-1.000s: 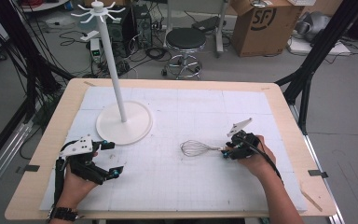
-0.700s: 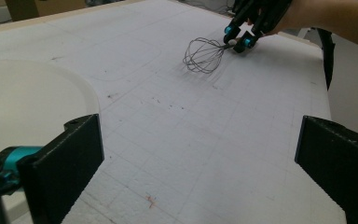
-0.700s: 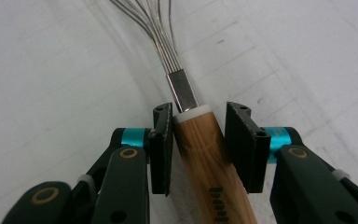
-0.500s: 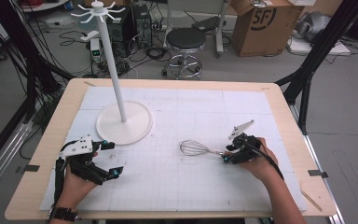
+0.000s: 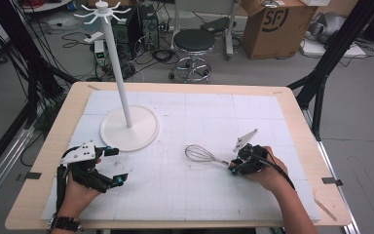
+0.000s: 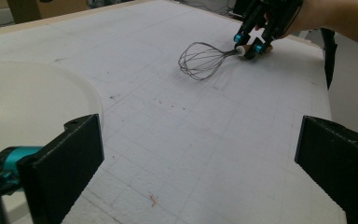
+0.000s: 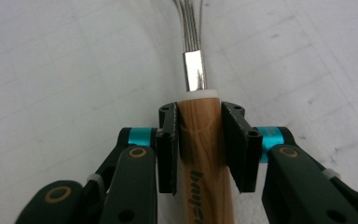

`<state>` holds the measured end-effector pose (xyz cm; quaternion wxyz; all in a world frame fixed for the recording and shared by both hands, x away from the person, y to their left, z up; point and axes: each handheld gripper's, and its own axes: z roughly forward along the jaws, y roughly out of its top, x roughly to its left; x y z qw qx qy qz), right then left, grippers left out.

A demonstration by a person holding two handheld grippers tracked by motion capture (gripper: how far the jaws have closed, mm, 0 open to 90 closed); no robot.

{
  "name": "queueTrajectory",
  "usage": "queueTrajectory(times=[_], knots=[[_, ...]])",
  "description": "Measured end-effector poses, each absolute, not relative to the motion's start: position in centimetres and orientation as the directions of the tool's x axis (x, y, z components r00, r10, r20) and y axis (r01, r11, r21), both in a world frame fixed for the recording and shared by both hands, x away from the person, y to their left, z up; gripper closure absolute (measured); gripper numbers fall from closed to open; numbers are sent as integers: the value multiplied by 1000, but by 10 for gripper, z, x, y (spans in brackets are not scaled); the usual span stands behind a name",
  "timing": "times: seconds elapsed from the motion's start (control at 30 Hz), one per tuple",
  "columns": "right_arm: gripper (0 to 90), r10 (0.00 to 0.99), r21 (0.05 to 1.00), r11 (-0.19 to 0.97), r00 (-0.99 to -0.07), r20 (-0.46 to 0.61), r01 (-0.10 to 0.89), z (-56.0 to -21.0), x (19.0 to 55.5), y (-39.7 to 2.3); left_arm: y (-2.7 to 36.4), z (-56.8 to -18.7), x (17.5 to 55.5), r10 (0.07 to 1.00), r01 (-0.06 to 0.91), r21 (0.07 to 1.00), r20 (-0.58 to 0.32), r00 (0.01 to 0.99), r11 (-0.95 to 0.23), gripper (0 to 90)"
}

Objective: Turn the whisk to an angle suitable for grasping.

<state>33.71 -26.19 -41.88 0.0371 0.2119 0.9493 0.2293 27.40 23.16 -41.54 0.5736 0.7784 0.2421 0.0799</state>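
The right gripper now has both black pads clamped on the wooden handle of the whisk, just behind the white collar and the metal ferrule. Its jaws have just been closing: half a second ago they stood wider around the handle, and now they press on it from both sides with no gap to be seen. That change is the one that matters, since the grasp appears made and the whisk looks ready to be lifted.

Ahead of the pads, the wire loops of the whisk run away from the gripper and lie on the white gridded mat; the whisk rests flat there, not yet raised. From the high view the right gripper sits at the handle end, with the hand behind it low over the mat. Compared with the earlier pictures the whisk has shifted only slightly toward the stand.

Farther out, well apart from the whisk on its wire side, stands the white hook stand with its round base on the mat. The likely next step is to carry the whisk over and hang it on one of the hooks at the top, which needs a firm hold on the smooth handle.

The left gripper stands apart, jaws wide and empty, beside the stand's base, and has not moved from its place.
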Motion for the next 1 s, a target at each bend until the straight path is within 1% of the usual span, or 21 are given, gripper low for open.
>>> queueTrajectory(times=[0.33, 0.5, 0.53, 0.67, 0.77, 0.8, 0.83, 0.87, 0.9, 0.93, 1.0], knots=[[696, 385, 470, 808, -922, 38, 356, -419, 331, -242, 231, -415, 274, 466, 280, 934, -150, 872, -221, 17], [696, 331, 499, 809, -942, 50, 310, -422, 326, -218, 232, -414, 274, 470, 281, 934, -152, 870, -219, 17], [696, 331, 499, 809, -942, 50, 310, -422, 326, -218, 232, -414, 274, 469, 281, 934, -151, 870, -220, 17], [690, 280, 507, 821, -959, 46, 264, -423, 323, -200, 233, -414, 274, 467, 280, 935, -151, 871, -220, 17], [674, 291, 500, 822, -956, 41, 272, -422, 321, -197, 233, -414, 274, 467, 279, 934, -150, 871, -222, 17], [594, 304, 508, 818, -953, 21, 272, -422, 321, -198, 233, -414, 273, 468, 280, 934, -149, 871, -223, 17], [594, 304, 508, 818, -953, 21, 272, -422, 321, -198, 233, -414, 273, 468, 280, 934, -149, 871, -223, 17], [560, 322, 516, 807, -947, 21, 286, -422, 320, -202, 233, -414, 273, 466, 280, 934, -150, 872, -223, 17], [560, 322, 516, 807, -947, 21, 286, -422, 320, -202, 233, -414, 273, 467, 281, 933, -151, 871, -223, 17], [515, 341, 531, 792, -940, 23, 301, -421, 318, -208, 233, -414, 273, 468, 282, 933, -151, 871, -223, 17], [500, 353, 549, 774, -935, 40, 315, -422, 315, -216, 233, -414, 273, 468, 283, 933, -152, 870, -223, 17]])
